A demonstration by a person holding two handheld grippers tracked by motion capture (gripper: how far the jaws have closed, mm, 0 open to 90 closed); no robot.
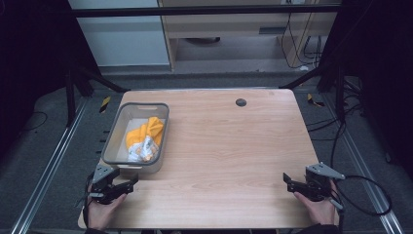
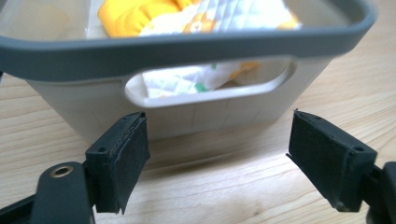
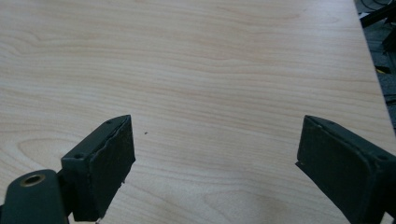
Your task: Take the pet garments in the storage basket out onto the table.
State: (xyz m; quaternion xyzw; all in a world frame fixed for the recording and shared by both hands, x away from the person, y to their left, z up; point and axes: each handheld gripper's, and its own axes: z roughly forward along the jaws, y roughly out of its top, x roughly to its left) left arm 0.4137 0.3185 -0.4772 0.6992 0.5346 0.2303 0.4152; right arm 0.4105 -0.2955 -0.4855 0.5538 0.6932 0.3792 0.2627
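A grey plastic basket [image 1: 115, 127] stands on the left part of the wooden table [image 1: 224, 146], with an orange and white cloth [image 1: 144, 139] bundled inside. My left gripper [image 1: 127, 185] rests near the table's front left corner, just short of the basket's near wall, open with nothing between its jaws. In the left gripper view the basket's handle slot [image 2: 205, 86] faces me above the gripper [image 2: 217, 158], and the cloth [image 2: 187, 14] shows over the rim. My right gripper [image 1: 288, 181] lies open near the front right corner, over bare wood [image 3: 215, 158].
A small dark round grommet [image 1: 240, 102] sits in the table's far edge area. Metal rails [image 1: 53, 156] run along both sides of the table. Cables [image 1: 370, 195] trail on the floor at the right. A cabinet [image 1: 234, 29] stands beyond the table.
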